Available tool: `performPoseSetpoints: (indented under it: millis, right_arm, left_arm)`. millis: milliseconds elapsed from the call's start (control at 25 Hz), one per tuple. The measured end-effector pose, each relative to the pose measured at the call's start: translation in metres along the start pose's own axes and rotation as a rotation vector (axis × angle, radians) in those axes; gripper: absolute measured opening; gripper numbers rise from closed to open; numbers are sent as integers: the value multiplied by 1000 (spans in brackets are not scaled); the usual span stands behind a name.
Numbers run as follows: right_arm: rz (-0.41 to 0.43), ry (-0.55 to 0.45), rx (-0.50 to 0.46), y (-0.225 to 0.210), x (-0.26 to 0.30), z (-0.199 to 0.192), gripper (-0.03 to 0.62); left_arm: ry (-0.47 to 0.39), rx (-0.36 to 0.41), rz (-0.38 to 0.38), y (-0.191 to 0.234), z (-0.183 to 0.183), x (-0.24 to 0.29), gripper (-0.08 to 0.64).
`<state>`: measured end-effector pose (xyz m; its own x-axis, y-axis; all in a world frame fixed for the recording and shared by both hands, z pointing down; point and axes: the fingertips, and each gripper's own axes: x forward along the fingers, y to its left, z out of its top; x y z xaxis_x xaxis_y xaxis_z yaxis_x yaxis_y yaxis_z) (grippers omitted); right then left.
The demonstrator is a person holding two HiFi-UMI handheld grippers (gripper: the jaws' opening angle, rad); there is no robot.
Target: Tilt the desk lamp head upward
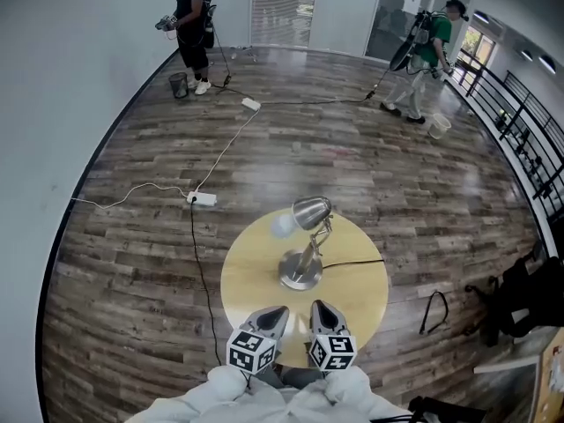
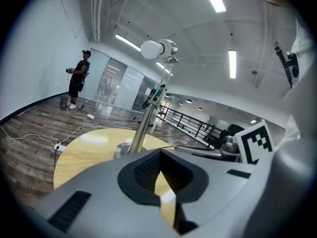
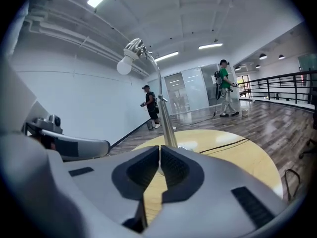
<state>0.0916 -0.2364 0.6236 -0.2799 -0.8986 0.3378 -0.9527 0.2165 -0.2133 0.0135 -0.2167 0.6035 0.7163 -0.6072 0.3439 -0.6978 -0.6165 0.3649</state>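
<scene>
Well inside table rim (image 1: pixel 240 282), desk lamp (image 1: pixel 307 252)

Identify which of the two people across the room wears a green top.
The person at upper right, near the railing; the other person, upper left by the wall, wears black.

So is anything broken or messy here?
Nothing looks broken or spilled. The lamp stands upright on the table, its head tipped a bit down. The only untidy thing is the white cord, which snakes loose across the floor to a power strip.
</scene>
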Motion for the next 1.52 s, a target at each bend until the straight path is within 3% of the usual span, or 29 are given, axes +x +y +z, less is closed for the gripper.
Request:
performPoseSetpoints:
  millis: [160, 400, 920, 1240, 1520]
  right_arm:
    - [-29, -42, 43, -1, -20, 12, 23]
    - [-30, -79, 25, 1, -57, 20, 23]
    - [13, -117, 61, 21, -171, -9, 23]
    - [28, -136, 65, 43, -201, -1, 23]
    - [37, -156, 25, 73, -207, -2, 23]
  left_arm:
    - [-21, 21, -19, -13, 6, 2, 2]
    - [-51, 39, 13, -36, 6, -17, 2]
    - [-191, 85, 158, -88, -4, -116, 2]
    - [-169, 104, 167, -117, -16, -147, 2]
    - [-162, 102, 150, -117, -24, -157, 2]
